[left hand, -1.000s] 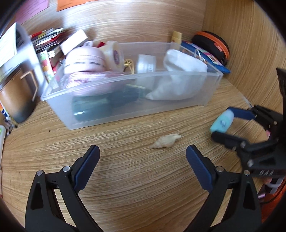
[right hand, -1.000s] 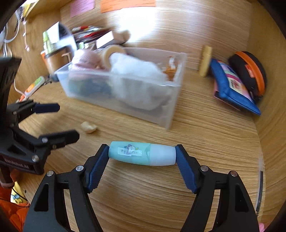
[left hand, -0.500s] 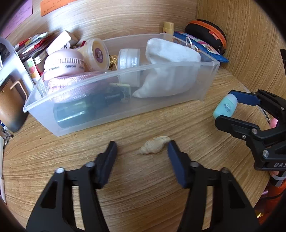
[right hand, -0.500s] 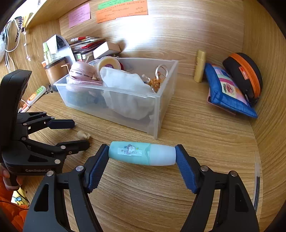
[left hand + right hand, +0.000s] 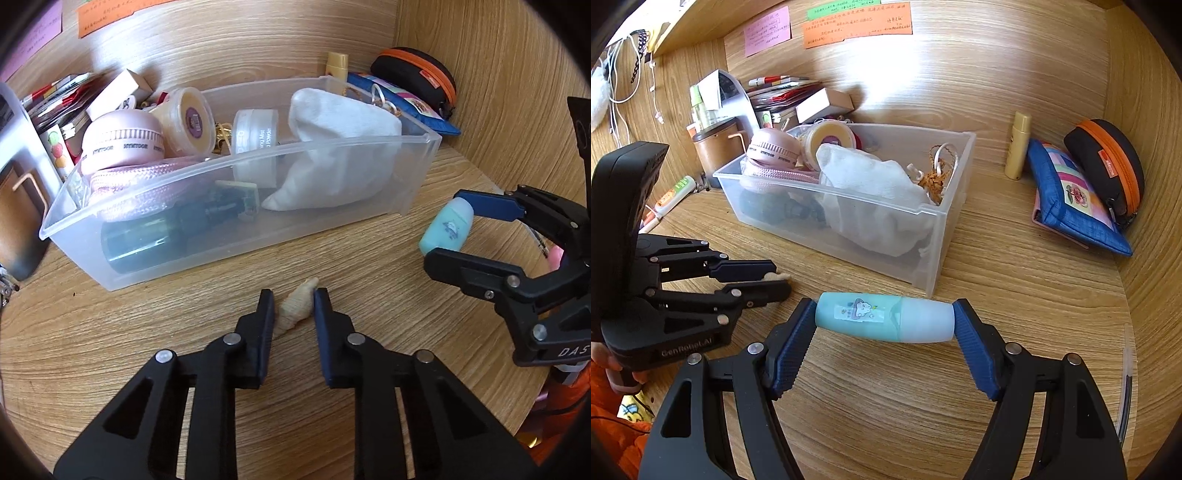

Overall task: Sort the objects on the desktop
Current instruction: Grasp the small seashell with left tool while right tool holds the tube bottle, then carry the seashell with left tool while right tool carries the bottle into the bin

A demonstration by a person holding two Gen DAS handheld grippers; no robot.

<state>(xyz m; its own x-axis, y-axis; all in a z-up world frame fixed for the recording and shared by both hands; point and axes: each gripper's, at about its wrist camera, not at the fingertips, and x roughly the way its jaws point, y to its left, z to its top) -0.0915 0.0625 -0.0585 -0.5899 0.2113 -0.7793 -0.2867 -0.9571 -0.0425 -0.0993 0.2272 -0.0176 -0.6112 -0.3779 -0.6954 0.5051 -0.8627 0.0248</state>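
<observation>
My left gripper (image 5: 293,299) is shut on a small beige spiral shell (image 5: 295,308) that rests on the wooden desk, just in front of the clear plastic bin (image 5: 236,236). It also shows in the right wrist view (image 5: 772,275) with the shell tip (image 5: 781,276) sticking out. My right gripper (image 5: 884,321) is shut on a teal bottle with a pale cap (image 5: 882,321), held end to end above the desk near the bin's corner (image 5: 931,258). The bottle also shows in the left wrist view (image 5: 447,230).
The bin holds a pink jar (image 5: 122,142), a yellow-lidded tub (image 5: 186,120), a white cloth (image 5: 332,147) and a dark bottle (image 5: 147,236). A blue pouch (image 5: 1071,199), black-orange case (image 5: 1108,162) and gold tube (image 5: 1017,144) lie at the right. Boxes and a brown cup (image 5: 716,147) stand behind.
My left gripper moved forward and its jaws closed onto the shell. My right gripper kept the teal bottle and barely moved.
</observation>
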